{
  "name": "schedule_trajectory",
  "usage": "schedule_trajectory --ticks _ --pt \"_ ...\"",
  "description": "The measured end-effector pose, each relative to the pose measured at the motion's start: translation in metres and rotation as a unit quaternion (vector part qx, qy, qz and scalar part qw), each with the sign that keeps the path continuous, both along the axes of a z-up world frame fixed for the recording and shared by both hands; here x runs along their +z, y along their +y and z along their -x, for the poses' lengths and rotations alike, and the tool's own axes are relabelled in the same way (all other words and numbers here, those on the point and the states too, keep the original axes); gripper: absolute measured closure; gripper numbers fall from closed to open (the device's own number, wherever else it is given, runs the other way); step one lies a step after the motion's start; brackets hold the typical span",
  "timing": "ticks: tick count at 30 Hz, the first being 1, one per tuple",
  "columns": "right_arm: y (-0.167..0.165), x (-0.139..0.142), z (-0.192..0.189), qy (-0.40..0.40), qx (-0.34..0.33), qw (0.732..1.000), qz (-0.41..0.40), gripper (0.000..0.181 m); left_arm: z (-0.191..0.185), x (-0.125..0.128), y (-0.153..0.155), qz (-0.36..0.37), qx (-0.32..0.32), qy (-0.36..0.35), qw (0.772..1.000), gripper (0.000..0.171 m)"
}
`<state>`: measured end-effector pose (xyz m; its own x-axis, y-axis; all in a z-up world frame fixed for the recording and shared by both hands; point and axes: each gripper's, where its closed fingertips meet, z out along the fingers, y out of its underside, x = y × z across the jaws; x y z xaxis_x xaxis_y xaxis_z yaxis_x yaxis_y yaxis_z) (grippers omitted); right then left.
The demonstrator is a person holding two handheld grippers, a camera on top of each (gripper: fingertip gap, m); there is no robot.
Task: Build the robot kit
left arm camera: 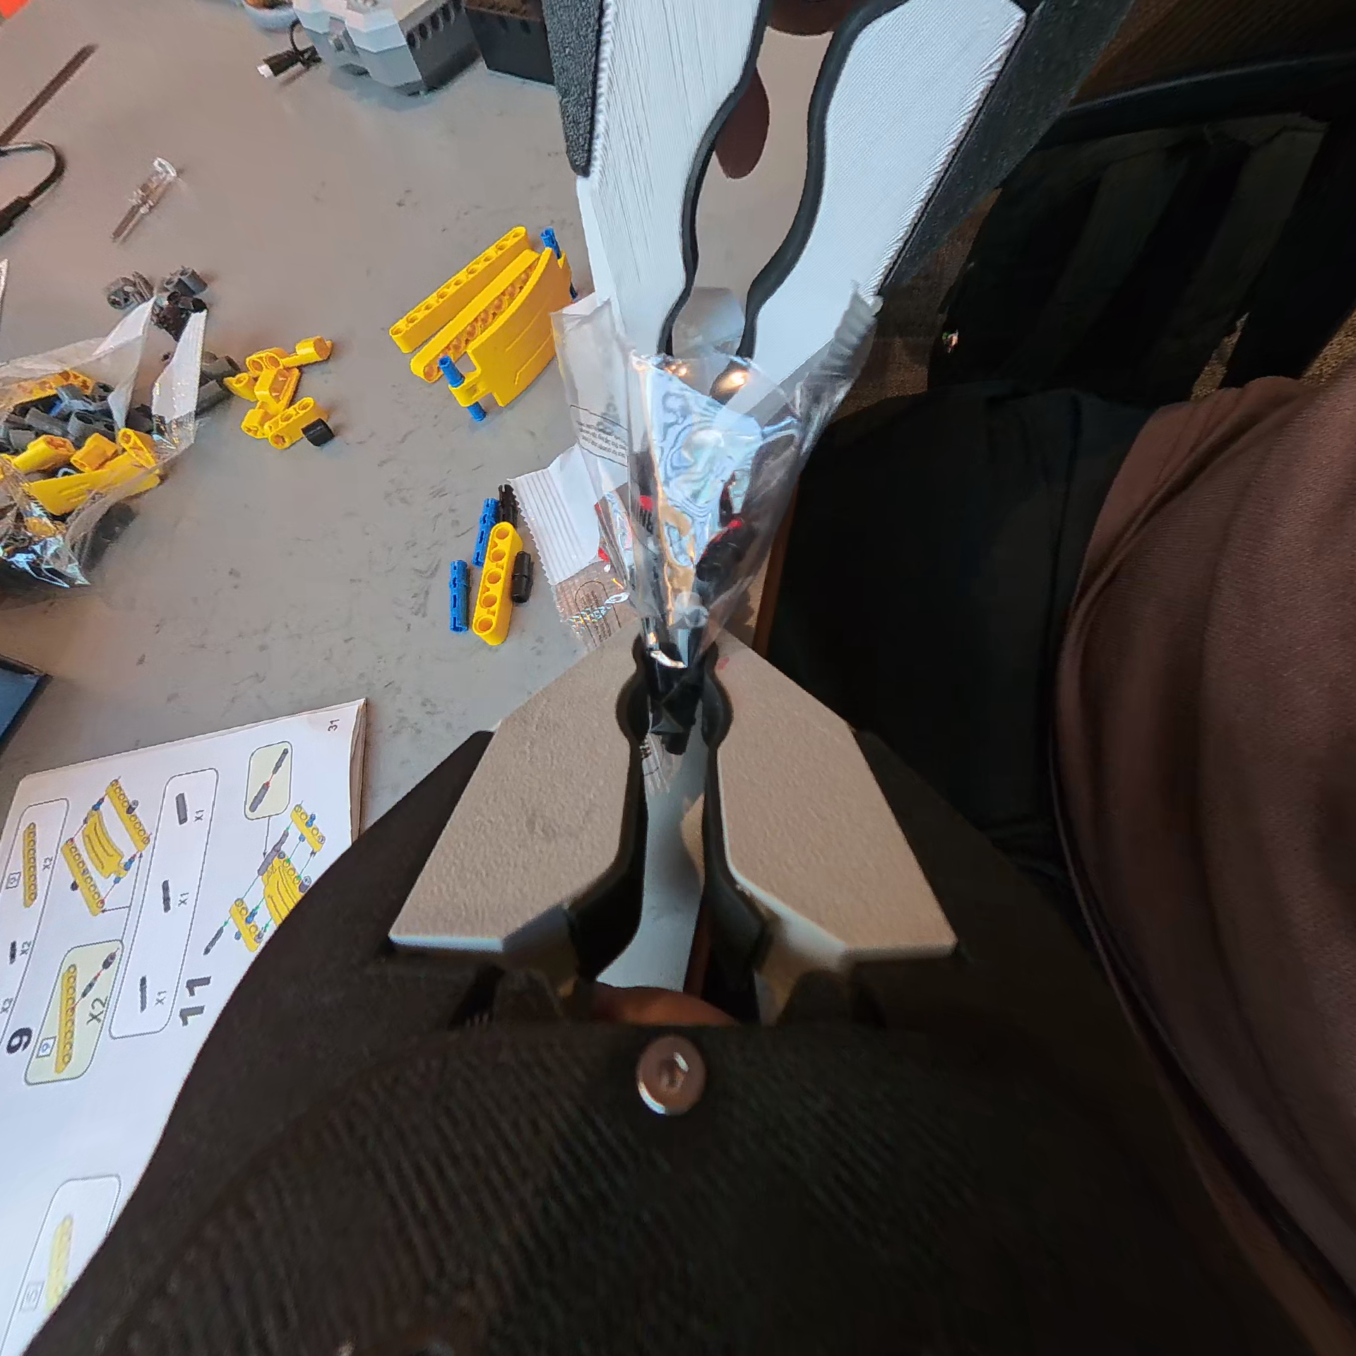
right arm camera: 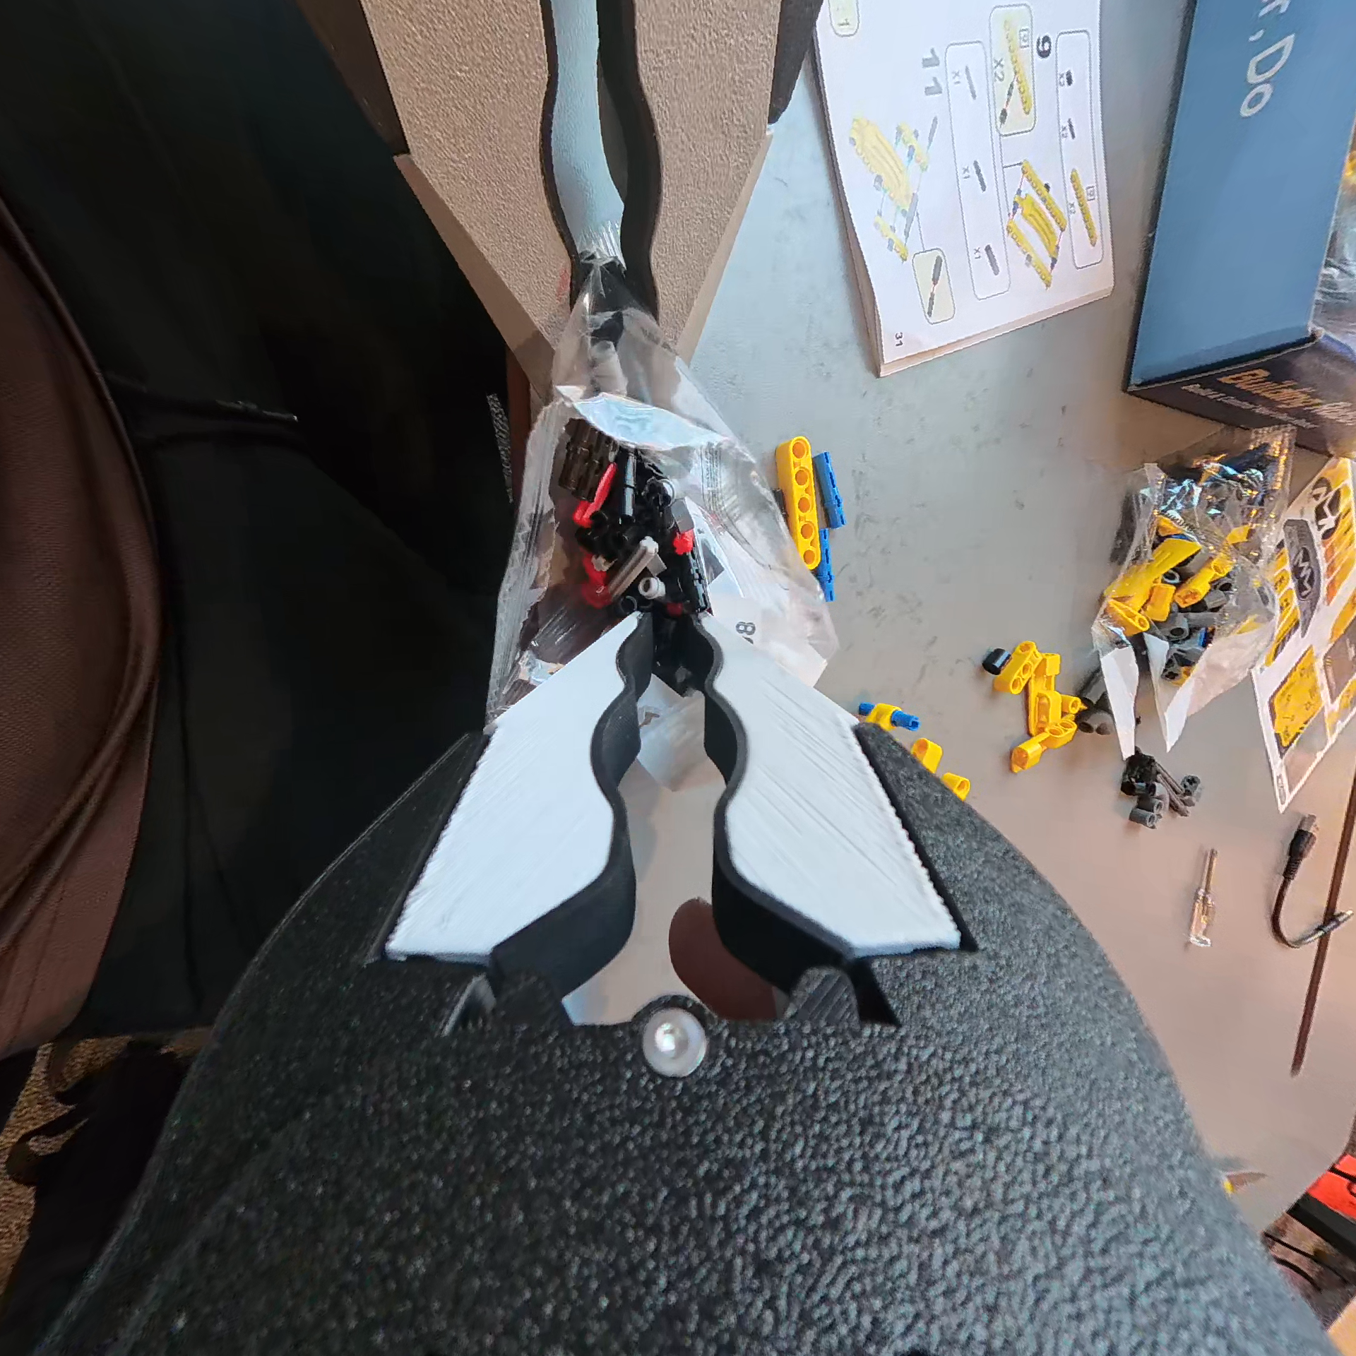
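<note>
left gripper (left arm camera: pixel 675 690): pinching one end of the clear parts bag (left arm camera: pixel 697 469)
right gripper (right arm camera: pixel 671 660): clamped on the other end
bag: looks unopened, held just off the table edge (left arm camera: pixel 308 558)

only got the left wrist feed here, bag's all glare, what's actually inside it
Observer: The right wrist view shows the clear bag holding small black, red and grey building parts.
Operator: is the other gripper on the bag too
Observer: Yes. The right gripper is pinched on the bag's near end, and the left gripper is pinched on the far end, so the bag hangs between them.
Operator: anything past the booklet i cant see
Observer: A blue box lies on the table just beyond the instruction booklet; your view catches only its dark corner.
</note>
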<state>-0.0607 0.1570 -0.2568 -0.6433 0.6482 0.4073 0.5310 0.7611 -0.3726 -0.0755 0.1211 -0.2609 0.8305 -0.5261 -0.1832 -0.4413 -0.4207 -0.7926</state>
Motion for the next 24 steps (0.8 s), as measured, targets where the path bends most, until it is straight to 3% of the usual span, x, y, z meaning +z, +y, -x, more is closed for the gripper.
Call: schedule_trajectory --ticks 24 --pt "-0.0003 -0.0036 -0.0012 0.007 -0.005 0.999 0.036 0.175 0.0001 -0.0005 -0.0002 0.003 0.000 -0.002 1.000 0.166"
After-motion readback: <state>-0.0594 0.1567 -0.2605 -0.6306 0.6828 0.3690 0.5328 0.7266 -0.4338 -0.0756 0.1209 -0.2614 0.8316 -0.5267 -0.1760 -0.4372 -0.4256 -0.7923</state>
